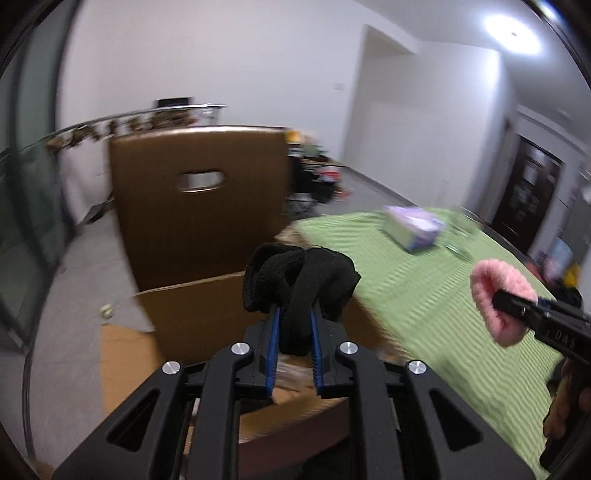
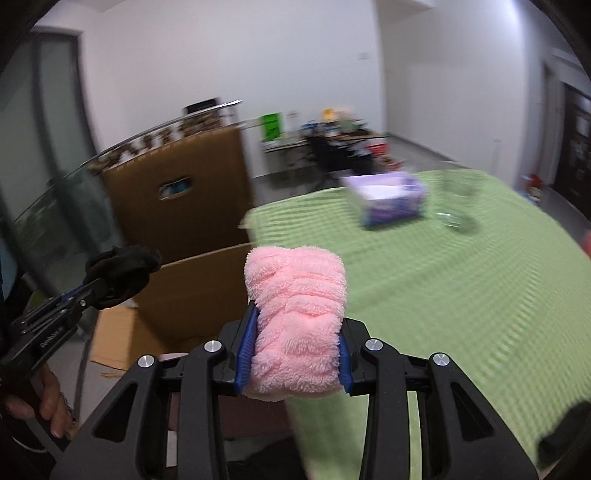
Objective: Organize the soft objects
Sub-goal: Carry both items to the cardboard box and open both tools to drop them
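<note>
White walls (image 2: 221, 55) rose over a grey floor (image 1: 74, 266). A ceiling light (image 1: 511, 33) glared. Glass panels (image 2: 48, 129) stood at the left, a dark door (image 1: 528, 188) at the right, a cluttered desk (image 2: 332, 140) beyond.

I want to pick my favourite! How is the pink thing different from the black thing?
The pink fluffy cloth is fuzzy and thick; the black cloth looks smooth and thin. The pink one sits in a neat roll, the black one is bunched and floppy. Both are soft, each squeezed in a hand-held gripper, near the open cardboard box.
</note>
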`<state>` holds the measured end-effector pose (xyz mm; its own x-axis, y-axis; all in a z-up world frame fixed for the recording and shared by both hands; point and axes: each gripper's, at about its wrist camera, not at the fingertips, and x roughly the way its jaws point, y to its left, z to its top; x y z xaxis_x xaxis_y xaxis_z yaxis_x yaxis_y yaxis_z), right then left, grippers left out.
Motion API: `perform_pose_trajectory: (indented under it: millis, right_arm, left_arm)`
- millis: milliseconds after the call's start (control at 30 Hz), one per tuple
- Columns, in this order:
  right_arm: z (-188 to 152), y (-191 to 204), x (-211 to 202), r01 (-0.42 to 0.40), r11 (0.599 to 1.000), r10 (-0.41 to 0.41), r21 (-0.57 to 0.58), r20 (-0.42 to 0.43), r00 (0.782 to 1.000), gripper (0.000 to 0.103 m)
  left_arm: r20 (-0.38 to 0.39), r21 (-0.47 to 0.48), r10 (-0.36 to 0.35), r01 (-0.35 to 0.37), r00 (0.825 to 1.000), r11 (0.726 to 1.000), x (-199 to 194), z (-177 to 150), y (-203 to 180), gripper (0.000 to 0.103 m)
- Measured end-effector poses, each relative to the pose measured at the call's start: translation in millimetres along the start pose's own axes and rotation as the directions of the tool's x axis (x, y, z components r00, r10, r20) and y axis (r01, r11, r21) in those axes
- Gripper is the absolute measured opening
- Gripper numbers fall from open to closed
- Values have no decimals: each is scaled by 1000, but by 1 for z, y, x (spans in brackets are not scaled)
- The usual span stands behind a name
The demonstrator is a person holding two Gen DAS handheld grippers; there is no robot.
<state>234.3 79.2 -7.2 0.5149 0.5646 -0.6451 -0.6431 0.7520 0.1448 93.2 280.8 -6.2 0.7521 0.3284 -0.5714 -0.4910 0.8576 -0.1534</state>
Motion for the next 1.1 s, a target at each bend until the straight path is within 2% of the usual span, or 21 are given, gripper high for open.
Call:
perform_pose_trajectory:
  millis: [67,133,267,400,567,667,767,867,933,967,1000,1067,1100]
  right_arm:
    - [8,19,21,-69,997,68,-22,-34,997,36]
    - [16,39,42,-107,993,104,-46,-68,992,36]
    - [24,66,65,-127,988,117,-84,-108,987,36]
    - [26,73,76,-138,986,125,-92,-137,983,36]
    - [26,78,100,-123,986,97,-110,-220,971,36]
    - [24,82,124,-105,986,62,-127,-303,951,37]
    - [18,90,150,-85,981,9,-173,-398,917,37]
    - [11,98,176,-80,975,-28,-207,-474,880,37]
    - [8,101,189,-72,972,-51,-223,-502,863,38]
    - [7,101,193,-70,972,-55,-224,-510,858,39]
    - [6,102,197,-71,973,-53,-218,-514,856,40]
    - [4,103,201,-72,974,-51,-215,-518,854,46]
    - [4,104,202,-69,974,-55,-218,-515,855,53]
  left_arm:
    - [4,-30,48,-47,999,998,4,3,16,12]
    - [-6,-49,73,-73,997,996,9,5,29,12]
    - [-21,-68,110,-112,994,991,21,4,45,12]
    - [-59,-89,117,-122,991,988,35,-1,54,12]
    - [-143,-80,119,-131,983,988,61,-11,55,14]
    - [-240,-81,115,-138,964,987,83,-22,59,15]
    - [-329,-65,121,-150,937,987,105,-33,61,16]
    - [-431,-84,103,-153,896,985,126,-45,66,17]
    - [-455,-68,114,-162,883,984,133,-49,66,18]
    - [-467,-71,112,-164,877,984,136,-51,67,21]
    - [-476,-88,102,-162,874,983,138,-52,68,31]
    - [-481,-119,86,-162,872,980,140,-55,72,46]
    - [-477,-126,87,-166,875,978,140,-55,74,54]
